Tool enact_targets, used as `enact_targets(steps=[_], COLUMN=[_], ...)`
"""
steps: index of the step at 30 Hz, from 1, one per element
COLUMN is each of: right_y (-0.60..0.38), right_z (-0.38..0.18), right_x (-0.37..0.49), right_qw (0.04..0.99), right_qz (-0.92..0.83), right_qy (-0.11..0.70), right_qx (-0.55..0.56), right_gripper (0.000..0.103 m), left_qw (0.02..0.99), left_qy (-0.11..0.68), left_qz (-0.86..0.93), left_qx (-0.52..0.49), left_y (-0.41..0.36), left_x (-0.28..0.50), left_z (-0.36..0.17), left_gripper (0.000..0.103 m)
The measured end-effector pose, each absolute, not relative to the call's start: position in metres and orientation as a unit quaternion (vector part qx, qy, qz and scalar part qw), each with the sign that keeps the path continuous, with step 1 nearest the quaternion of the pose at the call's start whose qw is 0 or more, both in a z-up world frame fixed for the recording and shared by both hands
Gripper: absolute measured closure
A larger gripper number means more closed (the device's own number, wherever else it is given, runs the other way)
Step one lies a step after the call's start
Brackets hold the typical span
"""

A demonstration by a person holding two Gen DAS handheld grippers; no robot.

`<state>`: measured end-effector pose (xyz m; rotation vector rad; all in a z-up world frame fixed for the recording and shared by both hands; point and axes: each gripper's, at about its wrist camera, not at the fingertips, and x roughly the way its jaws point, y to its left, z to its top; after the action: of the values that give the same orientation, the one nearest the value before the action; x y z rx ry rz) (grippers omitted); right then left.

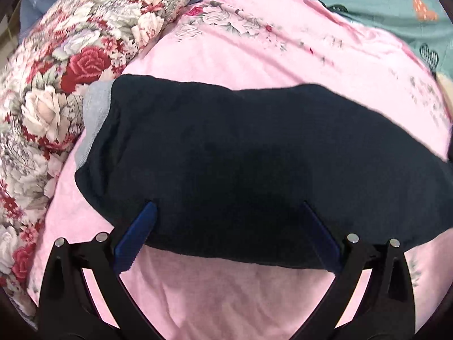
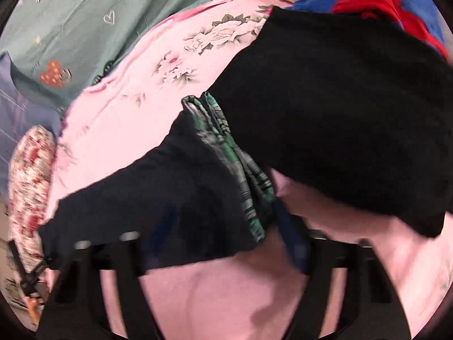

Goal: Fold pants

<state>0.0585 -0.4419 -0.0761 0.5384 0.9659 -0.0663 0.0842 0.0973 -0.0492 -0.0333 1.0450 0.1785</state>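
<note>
While I watch through both wrist cameras, this is what I read:

Pants: the dark navy pants (image 1: 240,155) lie across the pink floral bedsheet (image 1: 254,51), folded into a broad band. In my right view the same pants (image 2: 170,198) run from lower left toward the middle, blurred.

Left tongs: my left tongs (image 1: 226,206) stand spread wide, both blue fingertips (image 1: 148,212) touching the near edge of the pants, with nothing pinched between them.

Right tongs: my right tongs (image 2: 223,226) are smeared by blur; the left finger is hidden under the cloth, the right one sits beside the pants' end, so I see them parted, gripping nothing I can make out.

Lining: a green and grey patterned fabric (image 2: 226,147) shows at the open end of the pants.

Neighbours: a black garment (image 2: 339,113) lies just beside that end; a rose-print quilt (image 1: 56,85) borders the sheet on the left; a teal heart-print cloth (image 2: 70,28) lies beyond.
</note>
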Motion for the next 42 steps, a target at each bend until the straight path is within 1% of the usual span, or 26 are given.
enact_targets(steps=[1,2,4,7,10,12,15,19,22,29,35,39,42], right_y=[-0.442,-0.444,-0.440,-0.423,-0.383,-0.349,-0.291,-0.201,-0.164,-0.159,-0.168,-0.198,-0.244], right_z=[-0.079,-0.083,-0.076,-0.040,0.002,0.016,0.013,-0.023,-0.045,-0.047,-0.028,0.000,0.027], right_x=[0.062,0.065,0.064,0.060,0.063,0.073,0.091,0.113,0.117,0.113,0.106,0.096,0.081], right_qw=[0.846,0.832,0.833,0.847,0.862,0.859,0.848,0.825,0.811,0.811,0.821,0.839,0.862], right_qz=[-0.014,0.013,0.022,0.073,0.138,0.183,0.229,0.255,0.259,0.255,0.257,0.257,0.234], right_qy=[0.458,0.462,0.454,0.418,0.392,0.392,0.412,0.475,0.506,0.513,0.495,0.459,0.418], right_qx=[0.273,0.308,0.315,0.322,0.292,0.273,0.243,0.172,0.139,0.120,0.118,0.139,0.164], right_gripper=[0.076,0.086,0.086,0.086,0.086,0.086,0.086,0.086,0.086,0.086,0.086,0.086,0.086], left_qw=[0.861,0.860,0.859,0.860,0.860,0.861,0.863,0.865,0.863,0.862,0.863,0.867,0.865], left_qy=[0.501,0.502,0.502,0.503,0.504,0.503,0.498,0.493,0.495,0.495,0.498,0.493,0.495], left_qz=[0.090,0.092,0.094,0.086,0.077,0.070,0.065,0.073,0.079,0.073,0.060,0.059,0.061], left_qx=[-0.002,0.005,0.011,-0.001,-0.015,-0.036,-0.054,-0.057,-0.068,-0.077,-0.058,-0.050,-0.054], left_y=[0.093,0.093,0.092,0.097,0.101,0.105,0.109,0.119,0.130,0.136,0.120,0.117,0.121], left_x=[0.085,0.085,0.085,0.083,0.081,0.079,0.074,0.063,0.058,0.058,0.062,0.062,0.062], left_z=[-0.051,-0.053,-0.053,-0.051,-0.047,-0.043,-0.036,-0.031,-0.031,-0.032,-0.032,-0.029,-0.029], left_gripper=[0.002,0.002,0.002,0.002,0.002,0.002,0.002,0.002,0.002,0.002,0.002,0.002,0.002])
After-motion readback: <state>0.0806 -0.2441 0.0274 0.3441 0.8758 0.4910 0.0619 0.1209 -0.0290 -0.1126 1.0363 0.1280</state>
